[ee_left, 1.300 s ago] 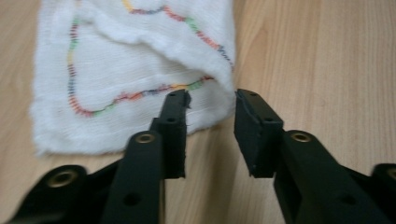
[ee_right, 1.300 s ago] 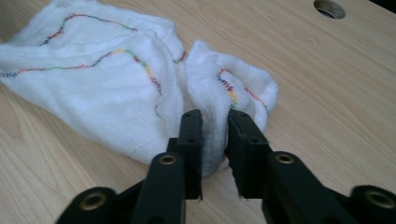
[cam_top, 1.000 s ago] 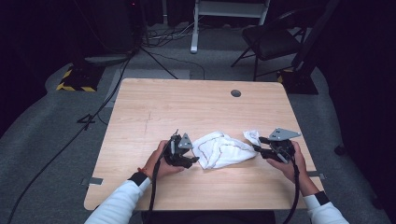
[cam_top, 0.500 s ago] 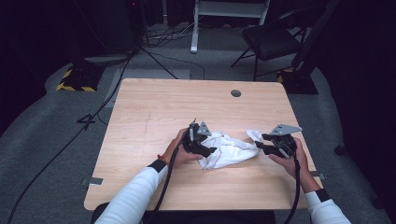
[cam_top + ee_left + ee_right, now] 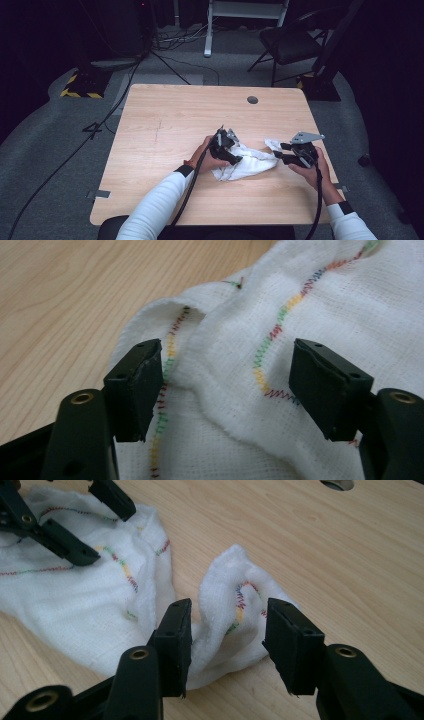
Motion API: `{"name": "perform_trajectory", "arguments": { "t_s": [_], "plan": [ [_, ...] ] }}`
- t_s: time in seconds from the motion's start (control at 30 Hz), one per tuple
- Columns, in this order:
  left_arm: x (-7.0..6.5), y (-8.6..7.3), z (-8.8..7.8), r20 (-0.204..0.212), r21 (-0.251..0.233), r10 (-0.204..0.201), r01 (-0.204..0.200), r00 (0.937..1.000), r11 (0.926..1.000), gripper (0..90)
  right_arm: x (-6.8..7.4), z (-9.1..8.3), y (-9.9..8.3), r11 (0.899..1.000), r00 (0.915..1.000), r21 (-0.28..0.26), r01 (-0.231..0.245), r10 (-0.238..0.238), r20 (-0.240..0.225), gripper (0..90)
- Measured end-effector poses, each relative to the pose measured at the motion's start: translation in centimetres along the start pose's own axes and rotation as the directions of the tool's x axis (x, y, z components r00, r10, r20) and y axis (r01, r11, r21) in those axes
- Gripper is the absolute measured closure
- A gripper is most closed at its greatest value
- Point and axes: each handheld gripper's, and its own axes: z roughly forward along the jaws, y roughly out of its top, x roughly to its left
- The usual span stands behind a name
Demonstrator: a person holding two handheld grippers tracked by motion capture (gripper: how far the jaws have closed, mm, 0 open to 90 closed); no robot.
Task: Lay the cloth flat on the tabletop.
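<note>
R gripper sits at table near edge, jaws apart w/ cloth corner bunched between them, pads not pressing. L gripper, jaws apart & just closing a bit, hovers over cloth's mid folds, farther in.

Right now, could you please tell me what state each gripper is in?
Left gripper: open over the white cloth, fingers apart.
Right gripper: open around a cloth fold.
</note>
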Motion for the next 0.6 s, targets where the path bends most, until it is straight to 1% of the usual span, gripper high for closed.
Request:
{"name": "perform_trajectory", "arguments": {
  "t_s": [0.03, 0.07, 0.1, 0.13, 0.17, 0.23, 0.27, 0.33, 0.37, 0.43, 0.5, 0.53, 0.57, 0.6],
  "plan": [
    [-0.1, 0.0, 0.1, 0.007, 0.006, 0.011, -0.011, 0.9999, 0.9999, 33.9, -0.1, -0.1, 0.1, 1.000, 1.0000, -0.008, -0.002, 0.002, 0.002, 52.7],
    [-0.3, 0.1, 0.2, 0.000, 0.017, 0.023, -0.023, 0.9997, 0.9996, 35.0, -0.2, -0.1, 0.2, 1.000, 1.0000, -0.020, -0.004, 0.004, 0.004, 52.2],
    [-0.3, 0.1, 0.2, -0.002, 0.019, 0.028, -0.028, 0.9996, 0.9994, 35.0, -0.3, -0.2, 0.4, 1.000, 1.0000, -0.026, -0.007, 0.007, 0.006, 51.6],
    [-0.3, 0.1, 0.2, 0.005, 0.020, 0.029, -0.029, 0.9996, 0.9994, 35.9, -0.3, -0.2, 0.5, 0.999, 0.9999, -0.037, -0.003, 0.004, 0.015, 51.4],
    [-0.3, 0.1, 0.1, 0.011, 0.021, 0.035, -0.035, 0.9993, 0.9992, 38.3, -0.4, -0.2, 0.6, 0.999, 0.9998, -0.039, -0.001, 0.002, 0.021, 50.5],
    [-0.3, 0.0, 0.0, 0.021, 0.024, 0.053, -0.053, 0.9984, 0.9983, 44.7, -0.7, 0.1, 1.1, 0.999, 0.9998, -0.045, -0.011, 0.011, 0.016, 49.0],
    [-0.4, 0.0, -0.1, 0.026, 0.028, 0.062, -0.063, 0.9977, 0.9976, 49.6, -0.8, 0.3, 1.4, 0.999, 0.9998, -0.051, -0.013, 0.014, 0.018, 49.0],
    [-0.6, 0.0, -0.1, 0.039, 0.026, 0.077, -0.078, 0.9963, 0.9966, 57.9, -1.0, 0.7, 1.9, 0.999, 0.9995, -0.054, -0.007, 0.008, 0.030, 48.6],
    [-0.7, 0.1, -0.1, 0.045, 0.027, 0.087, -0.088, 0.9952, 0.9957, 62.1, -1.1, 1.0, 2.2, 0.999, 0.9995, -0.043, -0.005, 0.006, 0.030, 48.4],
    [-0.9, 0.1, -0.2, 0.046, 0.035, 0.105, -0.107, 0.9934, 0.9936, 70.3, -1.4, 1.8, 2.5, 1.000, 0.9989, -0.019, -0.001, 0.002, 0.046, 48.1],
    [-1.1, 0.0, -0.4, 0.043, 0.034, 0.118, -0.119, 0.9921, 0.9923, 74.7, -2.1, 2.8, 2.4, 1.000, 0.9992, 0.016, -0.020, 0.019, 0.036, 47.6],
    [-1.1, -0.1, -0.5, 0.041, 0.034, 0.120, -0.122, 0.9919, 0.9920, 77.2, -2.7, 3.7, 2.0, 0.998, 0.9987, 0.039, -0.046, 0.045, 0.024, 47.7],
    [-1.1, -0.2, -0.6, 0.038, 0.032, 0.120, -0.121, 0.9920, 0.9921, 77.2, -2.7, 3.7, 2.0, 0.998, 0.9987, 0.039, -0.046, 0.045, 0.024, 47.7],
    [-1.3, -0.4, -1.0, 0.022, 0.029, 0.127, -0.127, 0.9917, 0.9914, 77.7, -3.2, 4.5, 1.5, 0.994, 0.9962, 0.073, -0.079, 0.082, -0.030, 47.4]
  ]
}}
